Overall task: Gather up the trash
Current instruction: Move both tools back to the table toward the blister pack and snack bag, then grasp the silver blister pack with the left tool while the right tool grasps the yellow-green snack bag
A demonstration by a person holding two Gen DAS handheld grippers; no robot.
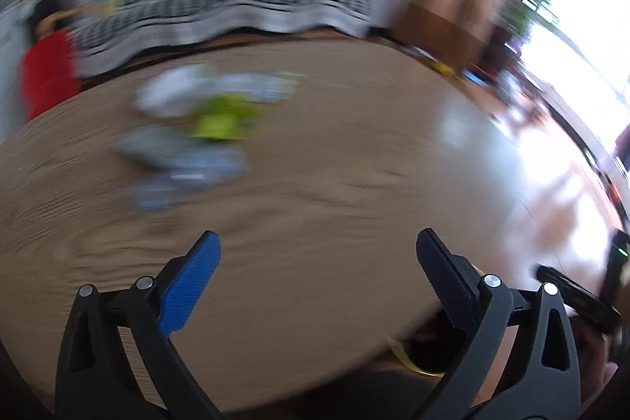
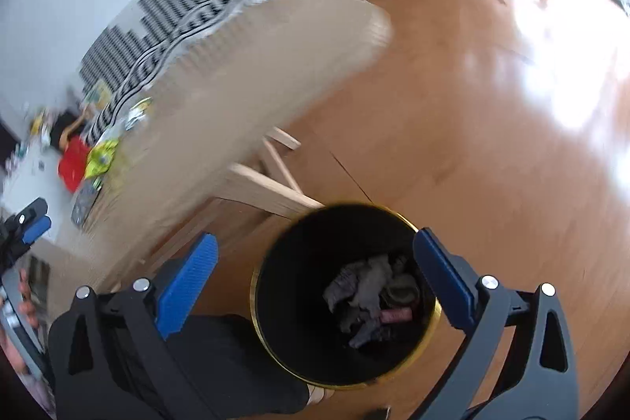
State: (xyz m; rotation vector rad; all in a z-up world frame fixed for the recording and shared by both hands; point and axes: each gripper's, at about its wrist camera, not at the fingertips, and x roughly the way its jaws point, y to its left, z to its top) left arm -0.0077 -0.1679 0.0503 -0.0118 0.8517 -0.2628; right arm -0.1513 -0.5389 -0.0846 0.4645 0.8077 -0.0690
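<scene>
We see the black bin (image 2: 346, 296) with its gold rim on the wood floor (image 2: 492, 164) by the table's corner. Inside it lies a heap of crumpled wrappers (image 2: 370, 296). Our right claw (image 2: 315, 274) hangs over the bin, spread wide with nothing in it. Our left claw (image 1: 319, 274) hangs over the table (image 1: 315, 184), also wide apart and holding nothing. More trash (image 1: 197, 128) lies on the far side of the table, too blurred to tell apart. The floor beyond the bin is open.
</scene>
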